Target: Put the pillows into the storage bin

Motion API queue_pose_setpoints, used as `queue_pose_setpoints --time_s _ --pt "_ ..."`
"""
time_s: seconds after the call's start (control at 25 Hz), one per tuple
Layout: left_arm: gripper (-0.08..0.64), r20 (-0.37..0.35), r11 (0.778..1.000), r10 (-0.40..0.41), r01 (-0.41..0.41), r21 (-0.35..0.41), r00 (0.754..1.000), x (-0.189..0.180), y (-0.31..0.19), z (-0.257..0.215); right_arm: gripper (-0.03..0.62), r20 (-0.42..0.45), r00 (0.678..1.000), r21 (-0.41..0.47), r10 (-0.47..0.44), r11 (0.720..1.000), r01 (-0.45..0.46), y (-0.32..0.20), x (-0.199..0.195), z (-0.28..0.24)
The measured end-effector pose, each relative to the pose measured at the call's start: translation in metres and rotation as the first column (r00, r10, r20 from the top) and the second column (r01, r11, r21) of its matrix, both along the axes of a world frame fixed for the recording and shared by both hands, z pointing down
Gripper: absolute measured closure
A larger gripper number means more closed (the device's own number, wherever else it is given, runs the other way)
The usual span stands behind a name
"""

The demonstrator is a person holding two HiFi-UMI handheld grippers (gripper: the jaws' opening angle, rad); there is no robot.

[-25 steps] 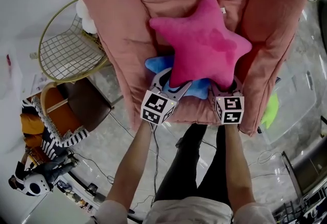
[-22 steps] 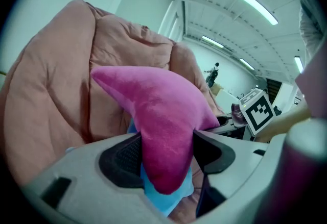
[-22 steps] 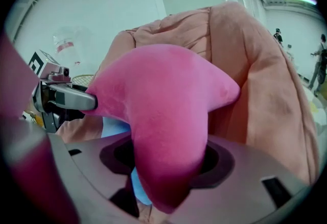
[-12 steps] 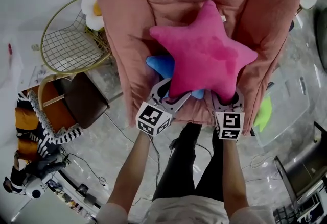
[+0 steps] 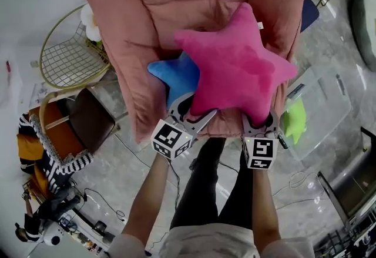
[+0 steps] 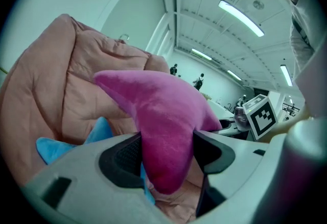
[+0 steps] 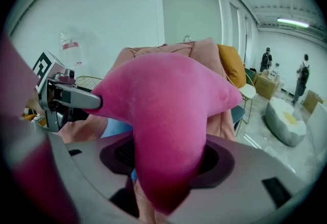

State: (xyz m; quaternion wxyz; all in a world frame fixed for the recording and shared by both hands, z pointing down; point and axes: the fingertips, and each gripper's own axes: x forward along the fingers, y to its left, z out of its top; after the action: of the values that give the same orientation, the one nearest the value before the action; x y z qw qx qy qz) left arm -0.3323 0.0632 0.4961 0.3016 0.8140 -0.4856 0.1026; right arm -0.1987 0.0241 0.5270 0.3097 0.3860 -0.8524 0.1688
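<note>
Pillow hold, two-point: pink star [image 5: 235,69] is lifted above chair [image 5: 147,10] by its two lower arms. Left gripper [image 5: 192,109] is clamped on one arm and right gripper [image 5: 258,119] on the other, with pads pressed into the plush on both sides in each gripper view. Jaws stand fairly wide only because the stuffed arms are thick. Gripping two arms looks chosen to keep the broad, floppy star level and steady. Blue pillow [image 5: 170,74] lies on the chair seat under the star's left side, just beside the left gripper, apparently not gripped. Clear bin [image 5: 332,104] sits on the floor right of the chair, near the right gripper, with a green item [image 5: 295,123] inside, probably a pillow. Judgement: step in hand is carrying the star to the bin, which calls for a swing right over the rim, then release. Risk: far tip snagging the chair arm.
</note>
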Motion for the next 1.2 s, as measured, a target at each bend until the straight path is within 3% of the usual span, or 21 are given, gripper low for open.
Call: queue_pose_setpoints --time_s 0.24,0.52,0.72,0.92,1.2 --pt "0.272 -0.051 0.993 0.114 -0.116 -0.028 0.992 0.072 -0.003 0.003 0.325 -0.042 0.996 0.039 0.08 0.996 -0.079 0.012 0.074 -0.01" --pt "0.272 -0.078 0.986 0.149 -0.154 -0.058 0.986 0.152 -0.002 0.01 0.325 -0.059 0.993 0.074 0.098 0.993 -0.094 0.01 0.154 -0.01" --pt "0.272 -0.048 0.967 0.247 -0.25 -0.051 0.968 0.208 -0.02 0.013 0.325 0.03 0.972 -0.02 0.233 0.972 -0.233 0.019 0.212 0.013" --pt "0.272 -0.04 0.928 0.364 -0.366 -0.068 0.931 0.27 -0.04 0.015 0.325 0.073 0.931 -0.088 0.358 0.932 -0.351 0.021 0.273 0.026" --pt "0.272 -0.082 0.897 0.426 -0.432 -0.089 0.901 0.348 -0.061 0.026 0.321 0.123 0.887 -0.15 0.446 0.892 -0.427 0.016 0.346 0.04"
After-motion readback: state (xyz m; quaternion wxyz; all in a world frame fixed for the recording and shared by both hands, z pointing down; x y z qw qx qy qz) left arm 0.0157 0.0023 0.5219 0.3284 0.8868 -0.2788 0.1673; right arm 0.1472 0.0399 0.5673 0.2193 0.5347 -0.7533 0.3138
